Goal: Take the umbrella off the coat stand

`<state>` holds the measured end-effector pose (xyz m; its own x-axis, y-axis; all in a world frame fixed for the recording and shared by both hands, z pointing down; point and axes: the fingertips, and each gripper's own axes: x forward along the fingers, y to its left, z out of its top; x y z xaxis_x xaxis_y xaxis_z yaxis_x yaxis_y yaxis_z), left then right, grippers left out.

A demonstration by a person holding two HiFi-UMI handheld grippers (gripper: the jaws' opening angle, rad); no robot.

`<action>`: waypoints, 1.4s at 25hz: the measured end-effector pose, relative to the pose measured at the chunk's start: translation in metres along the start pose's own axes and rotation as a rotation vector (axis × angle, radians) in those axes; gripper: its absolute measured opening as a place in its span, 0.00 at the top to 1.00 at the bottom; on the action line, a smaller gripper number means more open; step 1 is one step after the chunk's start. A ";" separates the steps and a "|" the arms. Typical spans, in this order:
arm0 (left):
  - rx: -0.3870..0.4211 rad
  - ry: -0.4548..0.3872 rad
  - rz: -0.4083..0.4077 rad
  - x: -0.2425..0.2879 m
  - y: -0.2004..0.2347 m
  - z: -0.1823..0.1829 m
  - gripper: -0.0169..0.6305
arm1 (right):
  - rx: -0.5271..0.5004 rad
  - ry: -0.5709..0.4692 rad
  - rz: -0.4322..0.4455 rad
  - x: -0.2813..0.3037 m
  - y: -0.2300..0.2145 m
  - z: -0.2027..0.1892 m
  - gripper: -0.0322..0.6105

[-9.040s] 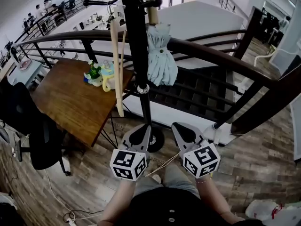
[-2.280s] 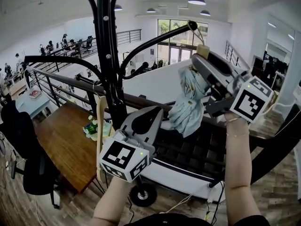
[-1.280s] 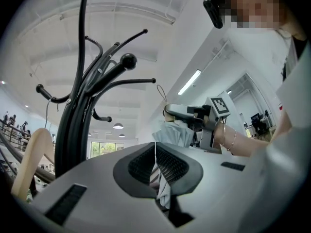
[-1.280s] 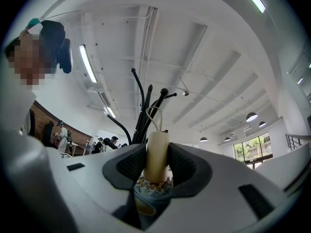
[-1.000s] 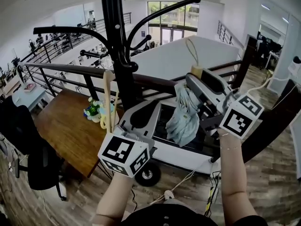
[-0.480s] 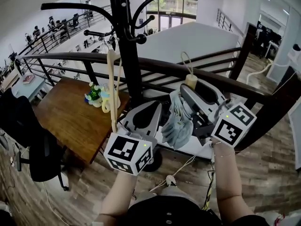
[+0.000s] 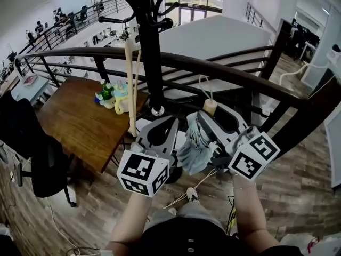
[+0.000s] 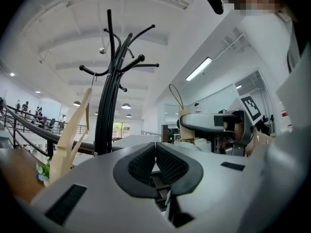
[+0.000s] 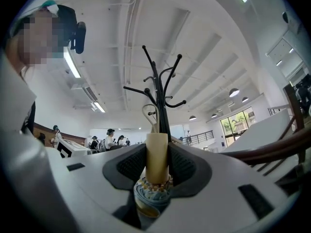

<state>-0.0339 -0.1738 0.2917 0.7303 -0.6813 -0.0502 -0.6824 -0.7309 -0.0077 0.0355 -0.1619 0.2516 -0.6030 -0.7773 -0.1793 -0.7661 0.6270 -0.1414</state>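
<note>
A folded pale-blue umbrella with a cream handle and a wrist loop is clear of the black coat stand. My right gripper is shut on the umbrella's handle; the fabric hangs below the jaws, low in front of the dark handrail. The coat stand rises behind the handle in the right gripper view. My left gripper is beside the umbrella on its left, shut with nothing between its pads. The stand is ahead of it, to the left.
A cream long-handled thing hangs from the stand's left side. A curved dark wooden handrail with black bars runs across behind the grippers. A wooden table with small flowers stands at left, a black chair beside it. Cables lie on the plank floor.
Both grippers have come down and towards the body, the right one carrying the umbrella below the handrail. The head view has tipped lower, so the stand's hooks leave the top.
</note>
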 end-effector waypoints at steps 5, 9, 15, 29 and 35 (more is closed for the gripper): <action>-0.001 0.035 0.018 -0.011 0.003 -0.017 0.95 | 0.052 0.004 -0.012 -0.005 0.011 -0.022 0.71; -0.017 0.038 0.028 -0.019 0.006 -0.024 0.95 | 0.053 0.015 -0.024 -0.006 0.015 -0.036 0.71; -0.028 0.049 0.019 -0.026 0.008 -0.030 0.95 | 0.020 0.025 -0.055 -0.001 0.017 -0.047 0.71; -0.040 0.058 0.001 -0.037 0.007 -0.035 0.95 | -0.005 0.050 -0.073 0.003 0.028 -0.061 0.71; -0.044 0.059 -0.006 -0.040 0.004 -0.037 0.95 | 0.005 0.052 -0.092 -0.002 0.030 -0.066 0.71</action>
<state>-0.0645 -0.1514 0.3310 0.7356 -0.6774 0.0092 -0.6772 -0.7349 0.0359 -0.0007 -0.1449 0.3119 -0.5410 -0.8333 -0.1141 -0.8178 0.5528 -0.1601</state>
